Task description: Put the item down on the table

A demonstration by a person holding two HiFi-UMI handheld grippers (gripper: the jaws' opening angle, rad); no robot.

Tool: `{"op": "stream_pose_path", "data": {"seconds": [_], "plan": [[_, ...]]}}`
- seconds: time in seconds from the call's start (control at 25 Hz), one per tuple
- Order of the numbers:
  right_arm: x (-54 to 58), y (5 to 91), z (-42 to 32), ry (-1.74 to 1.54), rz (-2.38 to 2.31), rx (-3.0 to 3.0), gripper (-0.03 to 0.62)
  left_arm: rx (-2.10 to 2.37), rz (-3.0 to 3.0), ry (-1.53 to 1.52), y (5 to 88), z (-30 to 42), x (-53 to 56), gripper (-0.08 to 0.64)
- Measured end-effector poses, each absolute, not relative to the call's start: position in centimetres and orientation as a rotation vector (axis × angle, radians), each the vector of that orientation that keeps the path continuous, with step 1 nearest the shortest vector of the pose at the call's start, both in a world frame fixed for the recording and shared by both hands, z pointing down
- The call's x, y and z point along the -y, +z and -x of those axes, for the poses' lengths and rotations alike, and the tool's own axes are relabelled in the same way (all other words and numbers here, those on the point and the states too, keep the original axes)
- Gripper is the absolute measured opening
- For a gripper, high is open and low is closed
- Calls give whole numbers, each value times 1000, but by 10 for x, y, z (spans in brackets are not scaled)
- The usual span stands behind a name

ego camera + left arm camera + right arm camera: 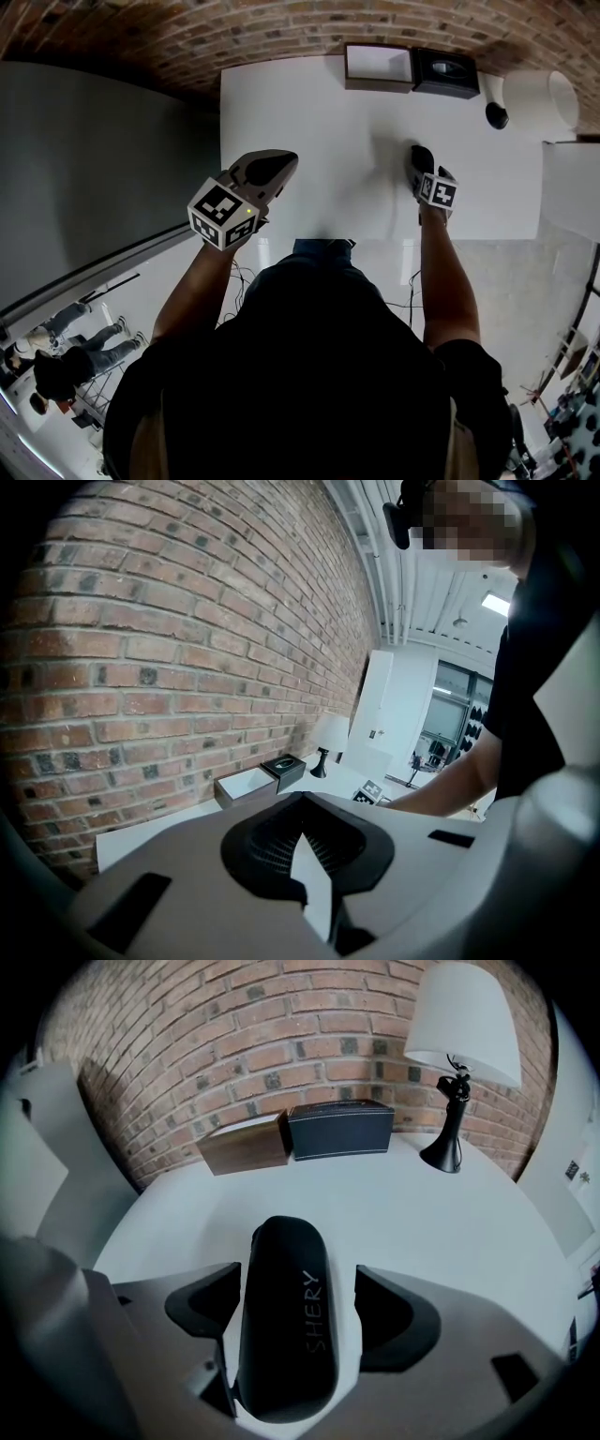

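A black oblong case (281, 1279) with pale lettering lies lengthwise between the jaws of my right gripper (298, 1312), which is shut on it. In the head view the case (421, 157) sticks out ahead of the right gripper (424, 176), a little above the right half of the white table (309, 122), and casts a soft shadow to its left. My left gripper (272, 167) hovers over the table's near left corner. Its jaws (305, 841) are shut with nothing between them.
At the table's far edge stand a brown open box (378, 66) and a black box (445, 70), seen again as the brown box (246, 1145) and black box (340, 1129). A white-shaded lamp (459, 1044) stands at the far right. A brick wall is behind.
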State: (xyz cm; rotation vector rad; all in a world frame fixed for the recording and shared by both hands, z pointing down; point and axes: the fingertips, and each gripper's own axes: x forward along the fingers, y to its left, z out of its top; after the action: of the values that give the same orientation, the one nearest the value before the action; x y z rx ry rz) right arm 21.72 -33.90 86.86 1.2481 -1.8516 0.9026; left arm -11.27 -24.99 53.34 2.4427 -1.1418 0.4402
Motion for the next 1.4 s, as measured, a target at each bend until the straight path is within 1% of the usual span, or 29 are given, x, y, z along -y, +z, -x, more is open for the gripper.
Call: {"op": "stream_pose_path", "data": {"seconds": [0.52,0.88,1.4], "plan": [[341,809,-225,884,-1316,1921,387,1117,-2529,403,502,102,255,15],[321,763,-231,803,-1328,1959,376,1086,-2618,370,469,90,251,15],[281,692,-230,656,-1320,2018,336,1037,-2692,328,441,82,231,15]]}}
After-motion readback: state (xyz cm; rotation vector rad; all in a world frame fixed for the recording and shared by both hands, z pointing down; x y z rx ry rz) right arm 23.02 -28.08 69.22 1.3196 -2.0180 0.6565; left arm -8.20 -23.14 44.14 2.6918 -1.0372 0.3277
